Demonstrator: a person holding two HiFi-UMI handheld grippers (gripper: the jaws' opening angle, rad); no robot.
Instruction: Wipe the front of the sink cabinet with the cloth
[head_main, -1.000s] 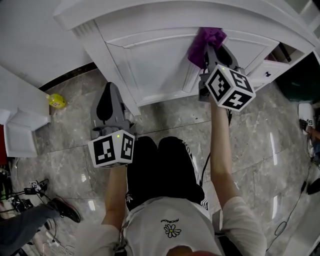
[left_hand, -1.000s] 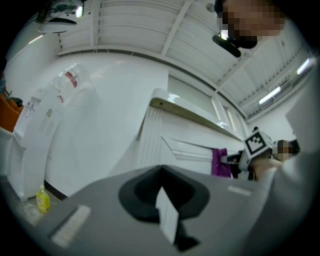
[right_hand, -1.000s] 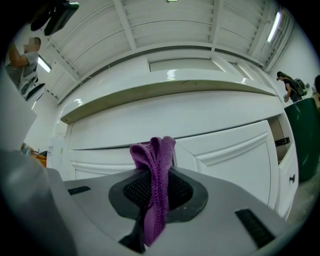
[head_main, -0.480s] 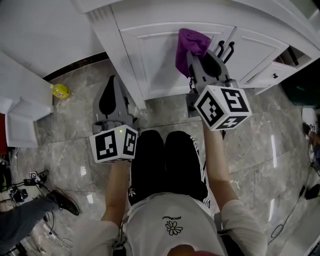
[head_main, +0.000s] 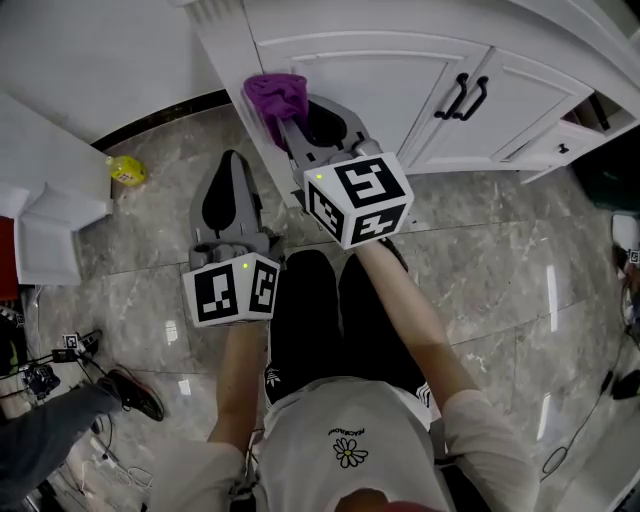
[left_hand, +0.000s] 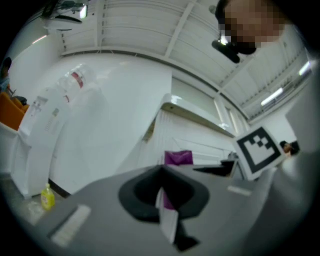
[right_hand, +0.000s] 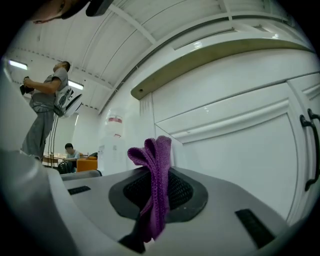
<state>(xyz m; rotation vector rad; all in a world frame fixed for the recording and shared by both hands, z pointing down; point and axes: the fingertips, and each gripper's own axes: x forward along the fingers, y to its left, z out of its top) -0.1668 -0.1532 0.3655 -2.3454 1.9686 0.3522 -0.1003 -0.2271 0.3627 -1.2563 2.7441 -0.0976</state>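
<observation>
bright, even light comes from ceiling strips (right_hand: 17, 65) overhead, which leave white streaks of glare on the polished floor (head_main: 548, 285). the white cabinet (head_main: 370, 80) nearly washes out. both gripper views bend hard and go black at the corners. the cloth (right_hand: 152, 190) is sharp, the left gripper (left_hand: 161, 175) blurred.

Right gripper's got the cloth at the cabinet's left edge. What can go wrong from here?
1. The purple cloth is pinched only as a narrow fold in the right gripper. Dragging it over the raised mouldings of the cabinet may pull it out.
2. Little cloth shows past the jaws, so the hard tips might scrape the white corner post.
3. A pass rightward could snag the cloth on the black door handles.
</observation>
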